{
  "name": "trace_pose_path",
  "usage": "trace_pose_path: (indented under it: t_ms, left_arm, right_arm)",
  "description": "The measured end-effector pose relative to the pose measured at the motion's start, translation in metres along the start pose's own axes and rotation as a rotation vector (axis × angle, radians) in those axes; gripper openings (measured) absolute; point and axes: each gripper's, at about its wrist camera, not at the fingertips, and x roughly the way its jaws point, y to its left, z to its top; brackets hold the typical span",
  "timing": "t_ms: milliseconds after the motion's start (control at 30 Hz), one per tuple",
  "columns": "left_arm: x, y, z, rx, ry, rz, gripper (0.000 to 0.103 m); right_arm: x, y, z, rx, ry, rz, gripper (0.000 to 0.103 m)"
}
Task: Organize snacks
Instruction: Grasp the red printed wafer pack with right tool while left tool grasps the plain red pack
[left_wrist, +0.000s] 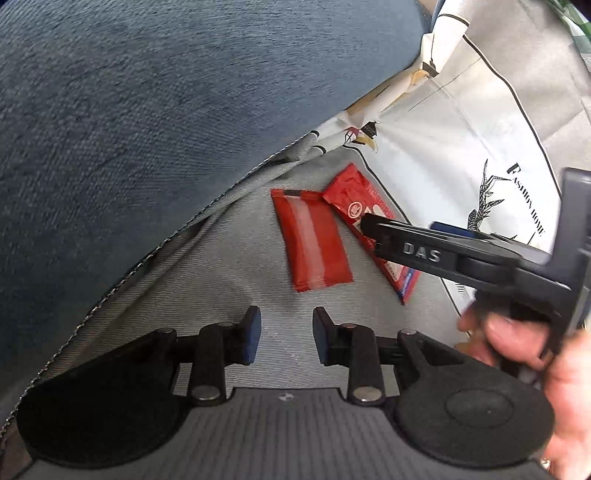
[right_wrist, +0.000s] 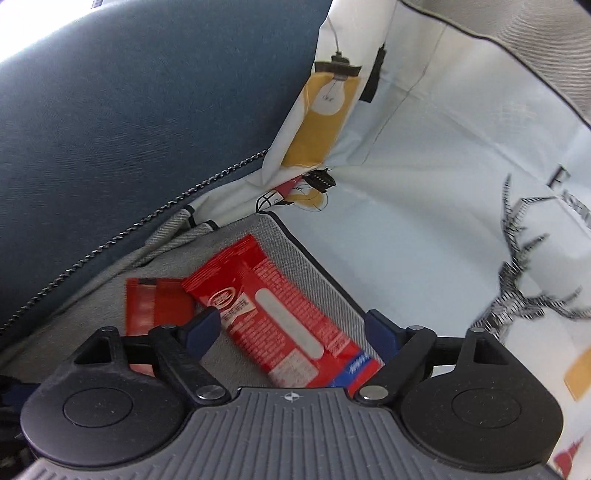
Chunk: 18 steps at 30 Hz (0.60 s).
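My right claw (right_wrist: 291, 325) tilts steeply down, its jaws spread wide and gripping nothing, the printed red snack packet (right_wrist: 273, 314) lying loose between them on the grey fabric floor (left_wrist: 207, 295) of a bag. My left claw (left_wrist: 286, 339) points down beside it, jaws narrow and empty. A second red packet (left_wrist: 314, 247) lies just beside the first, their top corners overlapping. A hand (left_wrist: 517, 343) grips the right tool.

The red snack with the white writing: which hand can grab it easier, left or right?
Probably the right. The right gripper is open with the printed red packet between its fingers. The left gripper sits short of both packets, nothing between its fingers.
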Motion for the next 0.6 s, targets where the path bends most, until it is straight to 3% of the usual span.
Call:
trace_pose_path:
  t_ms: [233,333,500,600]
  left_arm:
    - [0.002,-0.004,0.001,0.005,0.011,-0.007,0.034]
    - [0.0,-0.004,0.001,0.011,0.004,-0.008,0.034]
    - [-0.002,-0.001,0.003,0.003,-0.003,-0.004,0.034]
    - [-0.004,0.001,0.003,0.003,-0.018,0.01,0.034]
  right_arm:
    - [0.026,-0.008,-0.003,0.011,0.054,0.081,0.094]
    - [0.024,-0.009,-0.005,0.026,0.049,0.101,0.091]
    - [0.007,-0.005,-0.012,0.045,0.029,0.125,0.052]
    - [-0.01,0.0,-0.019,0.066,0.027,0.129,0.041]
